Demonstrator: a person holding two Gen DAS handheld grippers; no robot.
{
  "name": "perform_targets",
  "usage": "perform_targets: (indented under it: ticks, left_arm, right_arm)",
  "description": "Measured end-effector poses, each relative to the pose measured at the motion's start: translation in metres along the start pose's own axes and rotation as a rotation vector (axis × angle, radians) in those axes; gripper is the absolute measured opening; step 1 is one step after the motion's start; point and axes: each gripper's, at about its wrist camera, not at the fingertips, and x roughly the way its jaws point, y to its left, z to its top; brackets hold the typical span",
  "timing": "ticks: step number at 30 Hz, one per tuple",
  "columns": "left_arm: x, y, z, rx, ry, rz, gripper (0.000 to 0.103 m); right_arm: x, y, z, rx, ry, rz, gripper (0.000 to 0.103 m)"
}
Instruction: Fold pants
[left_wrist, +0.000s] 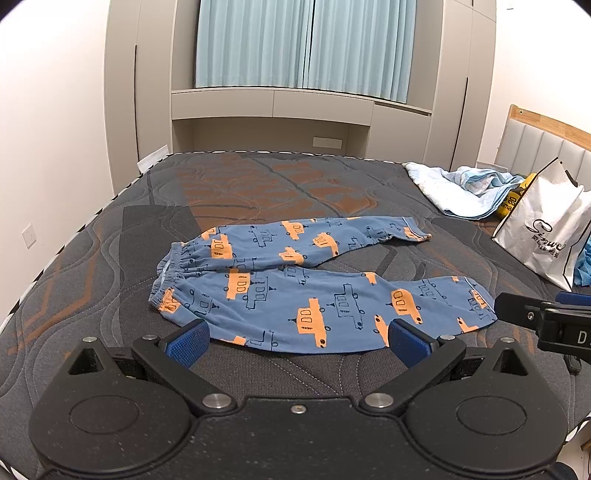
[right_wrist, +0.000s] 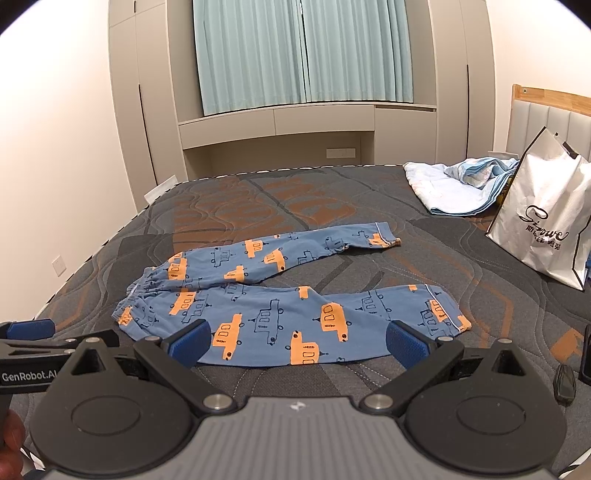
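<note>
1. Right now the pants (left_wrist: 295, 291) lie flat on the bed (left_wrist: 258, 184), waistband to your left, both legs running right. They're spread in a shallow V with a gap of mattress between the legs, so nothing is folded yet.
2. Laid out flat like that, both long edges are reachable; my read is leg-over-leg comes first.
3. Left gripper (left_wrist: 297, 341): jaws wide, empty. It sits just short of the near leg's front edge, blue pads (left_wrist: 188, 341) on either side of the mid-thigh stretch. No cloth between them.
4. Right gripper (right_wrist: 297, 343): jaws also wide, holding nothing. It lines up on the same near leg, one pad close to the cuff end.
5. Both hover side by side at the near edge, probably so you can pinch that leg at two points and carry it over the far leg.
6. Keep clear of the white bag (right_wrist: 546, 218) and the light blue blanket (right_wrist: 461, 184) on the right of the bed.
</note>
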Motion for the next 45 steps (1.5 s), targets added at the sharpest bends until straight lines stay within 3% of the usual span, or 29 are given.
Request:
perform_targets:
  ticks: [20, 29, 36, 39, 42, 45]
  left_arm:
    - [-0.005, 0.002, 0.001, -0.004, -0.012, -0.005, 0.103]
    - [-0.014, 0.016, -0.004, -0.061, -0.047, -0.119, 0.103]
    - [-0.015, 0.033, -0.007, -0.084, -0.039, -0.102, 0.103]
    - [-0.008, 0.05, -0.006, -0.121, -0.056, -0.126, 0.103]
    - [0.009, 0.068, -0.002, -0.137, -0.082, -0.158, 0.103]
    - [0.046, 0.084, 0.012, -0.132, -0.051, -0.146, 0.103]
  right_arm:
    - [-0.005, 0.004, 0.001, -0.013, -0.012, 0.002, 0.103]
    - [-0.019, 0.005, 0.003, -0.017, -0.04, 0.031, 0.103]
    - [-0.031, -0.005, 0.002, -0.016, -0.065, 0.069, 0.103]
    - [-0.017, -0.014, 0.001, -0.025, -0.021, 0.079, 0.103]
    - [0.006, -0.022, -0.004, -0.006, 0.015, 0.143, 0.103]
    - [0.044, -0.028, 0.0, 0.02, 0.065, 0.223, 0.103]
